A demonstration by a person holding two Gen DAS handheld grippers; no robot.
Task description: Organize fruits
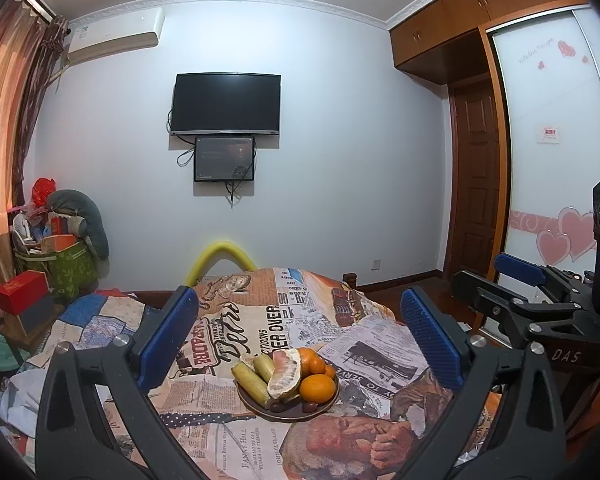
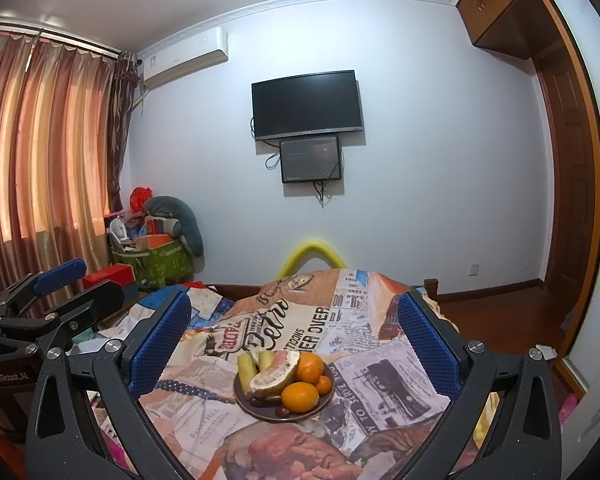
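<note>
A dark round plate [image 1: 296, 414] [image 2: 327, 400] sits on a newspaper-print cloth. It holds a peeled pomelo piece [image 1: 286, 376] [image 2: 274, 376], several oranges [image 1: 318, 389] [image 2: 300, 397], yellow-green cane pieces [image 1: 251, 379] [image 2: 247, 368] and small dark dates [image 1: 309, 407] [image 2: 283, 412]. My left gripper [image 1: 300, 340] is open and empty, above and in front of the plate. My right gripper [image 2: 296, 340] is open and empty too, held likewise. Each gripper shows at the other view's edge: the right one [image 1: 540, 280], the left one [image 2: 56, 284].
The cloth-covered table [image 1: 236, 432] [image 2: 188, 424] has a yellow foam arch [image 1: 220, 258] [image 2: 312, 254] at its far end. A green bin of clutter [image 1: 66, 264] [image 2: 160, 260] and a red box [image 1: 20, 292] stand at left. A wardrobe [image 1: 560, 160] is at right.
</note>
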